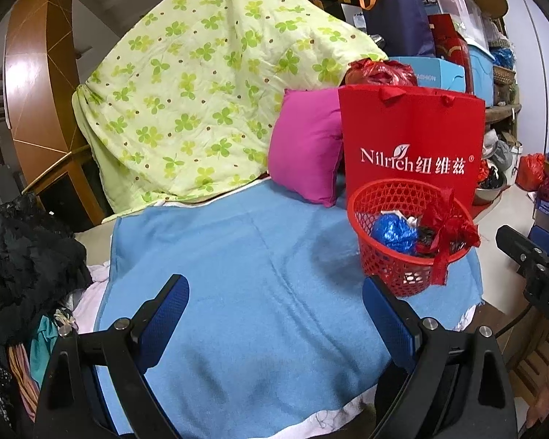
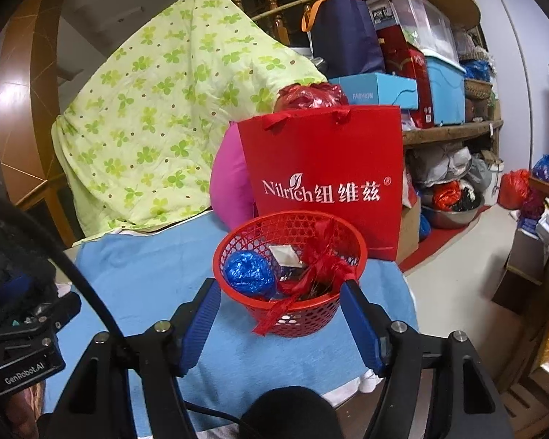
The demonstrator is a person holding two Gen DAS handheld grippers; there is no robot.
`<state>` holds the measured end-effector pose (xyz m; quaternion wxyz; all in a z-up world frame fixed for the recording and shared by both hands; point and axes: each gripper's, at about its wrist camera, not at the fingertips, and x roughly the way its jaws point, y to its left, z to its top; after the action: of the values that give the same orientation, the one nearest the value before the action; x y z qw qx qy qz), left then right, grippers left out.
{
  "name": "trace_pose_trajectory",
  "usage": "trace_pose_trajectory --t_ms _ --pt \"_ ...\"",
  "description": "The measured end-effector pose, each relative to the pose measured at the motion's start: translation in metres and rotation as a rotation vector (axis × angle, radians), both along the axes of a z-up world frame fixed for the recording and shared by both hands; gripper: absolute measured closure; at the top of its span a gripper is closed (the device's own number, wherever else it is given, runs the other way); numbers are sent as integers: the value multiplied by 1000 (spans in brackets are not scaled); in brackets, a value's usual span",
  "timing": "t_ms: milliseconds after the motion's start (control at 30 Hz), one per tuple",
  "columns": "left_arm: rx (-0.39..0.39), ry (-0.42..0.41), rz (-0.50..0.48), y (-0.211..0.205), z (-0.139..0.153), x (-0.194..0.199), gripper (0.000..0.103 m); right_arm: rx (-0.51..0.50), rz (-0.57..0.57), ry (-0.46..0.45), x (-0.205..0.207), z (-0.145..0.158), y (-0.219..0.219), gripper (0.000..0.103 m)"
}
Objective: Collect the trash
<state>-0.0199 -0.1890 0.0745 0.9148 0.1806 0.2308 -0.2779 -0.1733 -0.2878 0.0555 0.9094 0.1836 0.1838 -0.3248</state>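
- My right gripper (image 2: 280, 314) hangs with its jaws apart and nothing pressed between the pads; the red basket (image 2: 292, 314) sits just ahead of it, its near wall showing in the gap between my two blue fingers (image 2: 201, 323).
- My left gripper (image 1: 274, 323) is also spread wide and empty, over bare blue towel (image 1: 238, 256); from there the basket stands ahead and off to the right.
- The trash looks gathered already: a crumpled blue foil ball (image 2: 249, 272), a tied red plastic bag (image 2: 320, 263) with a strip trailing over the rim, and a small silvery wrapper (image 2: 285, 254) all lie inside the basket.
- I see no loose scraps on the towel in front of either gripper, so I judge the collecting step to be at or near its end, with the last piece let go.
- Behind the basket a red paper carrier bag (image 2: 329, 168) stands upright, almost touching it, with a pink cushion (image 1: 307, 150) to its left.
- Next I would draw the right gripper back clear of the rim, taking care not to snag the hanging red strip or tip the light basket, and scan the towel edges for anything missed.
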Motion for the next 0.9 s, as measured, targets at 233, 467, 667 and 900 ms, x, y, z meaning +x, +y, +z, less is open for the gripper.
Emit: trace_pose_trajectory --t_ms 233,467,667,900 --pt "22 25 -14 -5 -6 -11 7 12 -18 14 -14 -7 -3 32" --pt "25 8 -44 -12 1 -26 7 22 -41 13 -29 -7 -8 32" --pt "36 6 -61 -15 1 -31 7 20 -42 17 -33 -8 -8 32" --pt "41 19 -73 -16 1 -33 7 19 -43 20 -36 -8 -8 32"
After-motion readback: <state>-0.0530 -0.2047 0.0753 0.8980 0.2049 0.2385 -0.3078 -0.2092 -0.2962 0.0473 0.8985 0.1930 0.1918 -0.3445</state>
